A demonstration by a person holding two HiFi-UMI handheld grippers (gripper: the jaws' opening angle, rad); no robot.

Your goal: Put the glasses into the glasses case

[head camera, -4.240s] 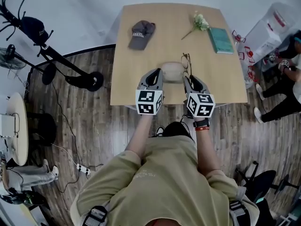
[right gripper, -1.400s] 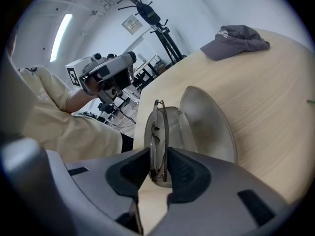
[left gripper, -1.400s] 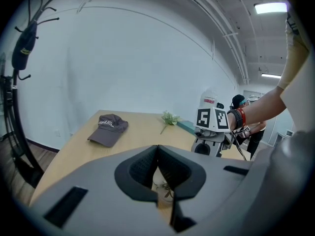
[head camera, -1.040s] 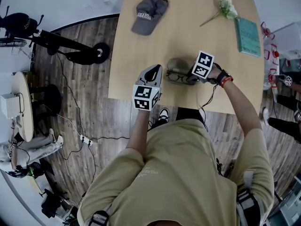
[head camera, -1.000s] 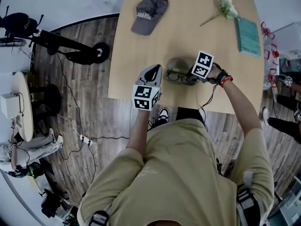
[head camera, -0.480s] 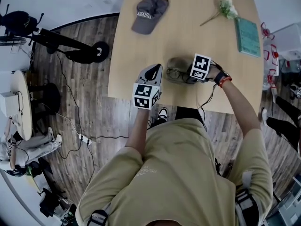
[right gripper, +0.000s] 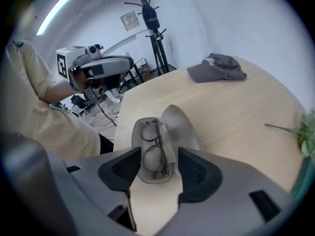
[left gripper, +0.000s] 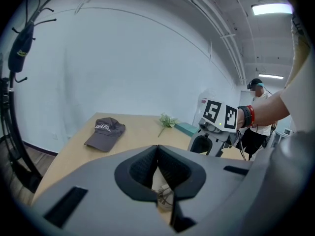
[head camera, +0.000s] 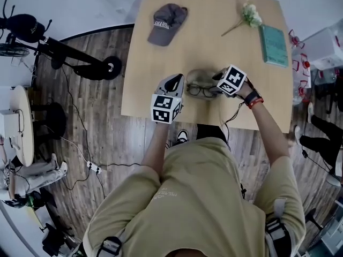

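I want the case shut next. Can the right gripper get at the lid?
Probably yes. The right gripper, its jaws just opened and holding nothing, hangs over the open case. The lid lies bare beside the glasses, and the left gripper is at the other end.

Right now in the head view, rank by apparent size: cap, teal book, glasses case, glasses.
Largest: grey cap and teal book, too close to split.
Next: open glasses case, partly covered.
Smallest: glasses, lying inside the case.
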